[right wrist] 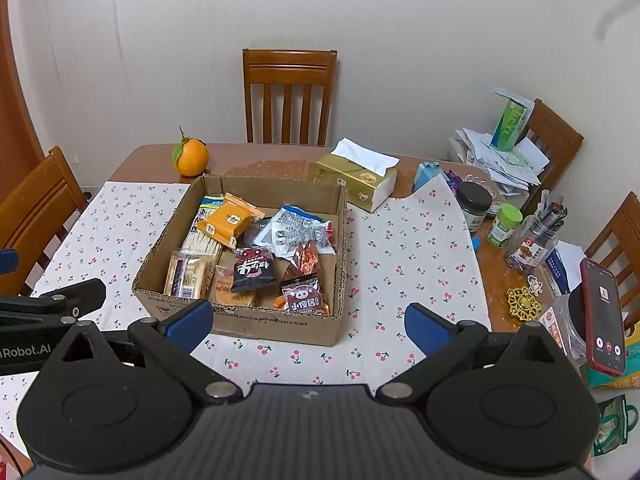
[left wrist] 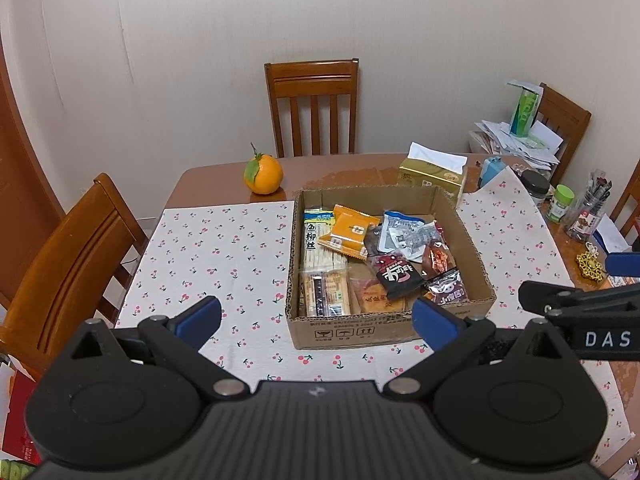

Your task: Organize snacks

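A shallow cardboard box (left wrist: 352, 328) (right wrist: 248, 322) sits on the cherry-print cloth and holds several snack packets: an orange packet (left wrist: 348, 232) (right wrist: 230, 220), a black packet (left wrist: 396, 274) (right wrist: 254, 268), a silver-blue packet (left wrist: 404, 232) (right wrist: 296, 228) and a long noodle pack (left wrist: 318, 252). My left gripper (left wrist: 316, 320) is open and empty, held above the cloth just in front of the box. My right gripper (right wrist: 308, 322) is open and empty, in front of the box's right corner. Each gripper shows at the edge of the other's view.
An orange (left wrist: 263, 174) (right wrist: 191, 157) lies behind the box. A gold tissue box (left wrist: 434, 174) (right wrist: 356, 178), jars (right wrist: 474, 204), a pen holder (right wrist: 536, 240) and a phone (right wrist: 602, 320) crowd the right side. Wooden chairs (left wrist: 314, 100) surround the table.
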`<state>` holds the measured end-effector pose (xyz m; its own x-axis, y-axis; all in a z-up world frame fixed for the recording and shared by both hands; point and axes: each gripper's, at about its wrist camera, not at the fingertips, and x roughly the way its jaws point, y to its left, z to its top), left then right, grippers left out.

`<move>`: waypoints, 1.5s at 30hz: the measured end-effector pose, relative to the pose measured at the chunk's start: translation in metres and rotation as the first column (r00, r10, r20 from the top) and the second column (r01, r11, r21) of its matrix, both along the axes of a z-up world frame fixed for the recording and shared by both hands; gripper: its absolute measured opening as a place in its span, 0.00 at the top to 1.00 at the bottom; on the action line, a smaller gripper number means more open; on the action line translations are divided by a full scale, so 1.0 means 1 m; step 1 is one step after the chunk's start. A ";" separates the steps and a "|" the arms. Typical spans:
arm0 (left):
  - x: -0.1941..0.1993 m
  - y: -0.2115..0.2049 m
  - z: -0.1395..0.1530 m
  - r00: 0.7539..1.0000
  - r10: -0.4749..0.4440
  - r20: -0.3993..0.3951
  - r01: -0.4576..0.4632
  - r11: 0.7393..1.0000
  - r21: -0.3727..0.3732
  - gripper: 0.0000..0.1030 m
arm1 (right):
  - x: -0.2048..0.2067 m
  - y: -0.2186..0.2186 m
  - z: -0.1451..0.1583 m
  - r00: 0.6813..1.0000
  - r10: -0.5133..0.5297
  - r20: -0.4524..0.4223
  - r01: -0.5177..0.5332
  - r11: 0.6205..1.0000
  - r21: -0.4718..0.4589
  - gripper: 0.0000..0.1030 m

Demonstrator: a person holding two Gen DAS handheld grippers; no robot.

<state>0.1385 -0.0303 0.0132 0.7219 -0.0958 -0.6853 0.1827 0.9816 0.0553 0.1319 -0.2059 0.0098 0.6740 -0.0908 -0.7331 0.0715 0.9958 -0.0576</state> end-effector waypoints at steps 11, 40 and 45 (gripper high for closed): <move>0.000 0.000 0.001 1.000 0.003 0.000 -0.003 1.000 0.003 0.02 | 0.000 -0.001 0.001 1.000 -0.001 0.006 0.001 1.000 0.005 0.00; 0.001 -0.002 0.002 1.000 0.003 -0.003 -0.003 1.000 0.009 0.02 | 0.000 -0.002 0.002 1.000 -0.003 0.011 0.003 1.000 0.005 0.00; 0.001 -0.003 0.002 1.000 0.003 -0.005 -0.003 1.000 0.009 0.02 | 0.000 -0.002 0.002 1.000 -0.004 0.011 0.004 1.000 0.005 0.00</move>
<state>0.1397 -0.0328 0.0149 0.7191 -0.0876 -0.6894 0.1803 0.9816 0.0633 0.1323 -0.2083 0.0119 0.6815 -0.0894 -0.7263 0.0756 0.9958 -0.0517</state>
